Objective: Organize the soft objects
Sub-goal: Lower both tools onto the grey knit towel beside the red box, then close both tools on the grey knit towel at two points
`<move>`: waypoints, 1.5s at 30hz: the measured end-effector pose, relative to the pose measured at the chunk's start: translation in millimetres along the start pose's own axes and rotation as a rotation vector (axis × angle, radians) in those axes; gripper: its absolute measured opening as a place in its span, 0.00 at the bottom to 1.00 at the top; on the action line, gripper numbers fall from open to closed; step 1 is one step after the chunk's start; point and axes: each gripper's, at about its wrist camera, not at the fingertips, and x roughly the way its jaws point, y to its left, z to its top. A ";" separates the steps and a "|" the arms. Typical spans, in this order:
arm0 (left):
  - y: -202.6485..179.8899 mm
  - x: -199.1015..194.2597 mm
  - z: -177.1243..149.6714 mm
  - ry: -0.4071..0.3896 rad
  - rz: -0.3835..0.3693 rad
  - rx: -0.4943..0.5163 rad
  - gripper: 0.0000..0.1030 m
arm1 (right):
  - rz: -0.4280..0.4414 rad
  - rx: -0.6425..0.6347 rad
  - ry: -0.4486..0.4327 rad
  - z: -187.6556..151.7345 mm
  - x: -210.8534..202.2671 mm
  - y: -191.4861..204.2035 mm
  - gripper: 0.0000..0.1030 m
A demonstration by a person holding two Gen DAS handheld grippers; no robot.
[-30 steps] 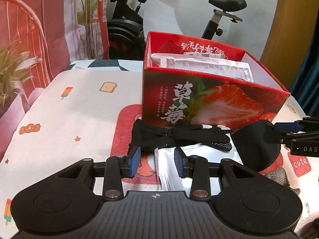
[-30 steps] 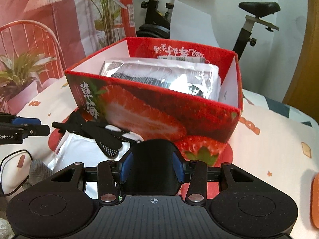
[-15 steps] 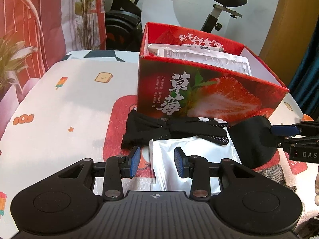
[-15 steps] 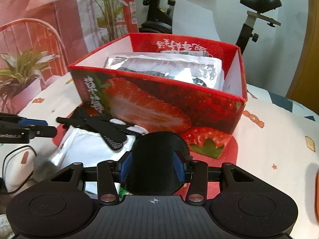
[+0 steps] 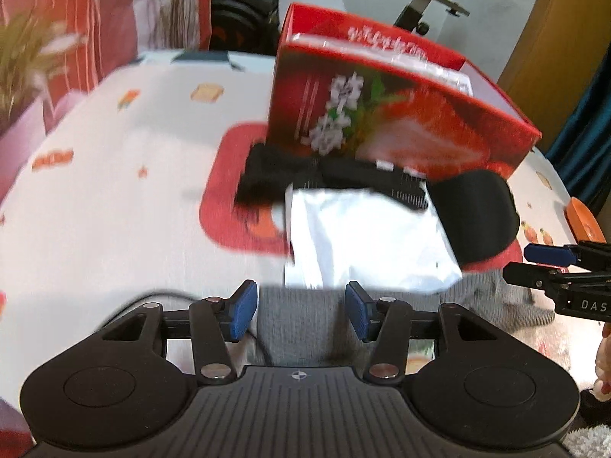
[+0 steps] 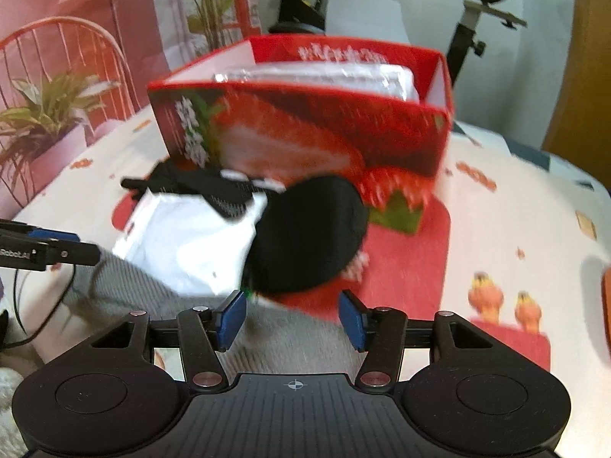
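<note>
**Both grippers hang open over the grey cloth in front of the strawberry box**

The red strawberry box point(image 5: 401, 114) is the biggest thing here. It is stiff card with a shiny picture on it, and it stands upright on the soft printed tablecloth point(image 5: 114, 175). Crinkly silver packets already lie inside it.

Just in front of the box lies a flat white bag point(image 5: 366, 240). It looks smooth and shiny, and its top edge is tucked under a black glove point(image 5: 332, 179). The glove is thin and floppy with little white dots, and it stretches sideways along the foot of the box. Beside the white bag, also in front of the box, is a round black pad point(image 6: 309, 236). It looks soft and dull.

Nearest of all is a grey knitted cloth point(image 5: 298, 324). It looks ribbed and stretchy. It lies farther from the box than the white bag and runs sideways under both grippers.

The left gripper point(image 5: 299, 311) has just been opening. Its blue pads point(image 5: 242, 307) stand apart and press on nothing. The grey cloth shows right between them, just below.

The right gripper point(image 6: 292, 320) has just been opening too. It holds nothing, and the round pad lies just ahead of it. Both grippers are about as near to the grey cloth, so it looks like the next thing to pick up.
</note>
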 end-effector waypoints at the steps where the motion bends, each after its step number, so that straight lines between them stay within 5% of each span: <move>1: 0.8 1.2 -2.6 0.009 -0.003 -0.008 0.52 | -0.003 0.007 0.006 -4.3 0.5 -0.7 0.50; 8: 17.9 -8.7 -3.6 0.000 0.019 -0.019 0.52 | -0.012 0.041 0.035 -19.8 6.1 -4.9 0.55; 18: 83.5 -40.0 11.5 -0.055 0.239 -0.053 0.52 | -0.016 0.040 0.056 -21.5 17.2 -1.9 0.56; 29: 24.3 -4.7 13.0 -0.014 -0.046 -0.024 0.52 | -0.018 0.048 0.055 -21.0 13.1 -5.7 0.56; 36: 8.3 21.4 5.4 0.085 -0.070 0.036 0.57 | -0.043 0.078 0.049 -23.6 3.6 -17.3 0.63; 45: 7.8 25.4 -2.2 0.106 -0.084 0.032 0.59 | -0.032 0.110 0.085 -31.1 13.7 -22.2 0.63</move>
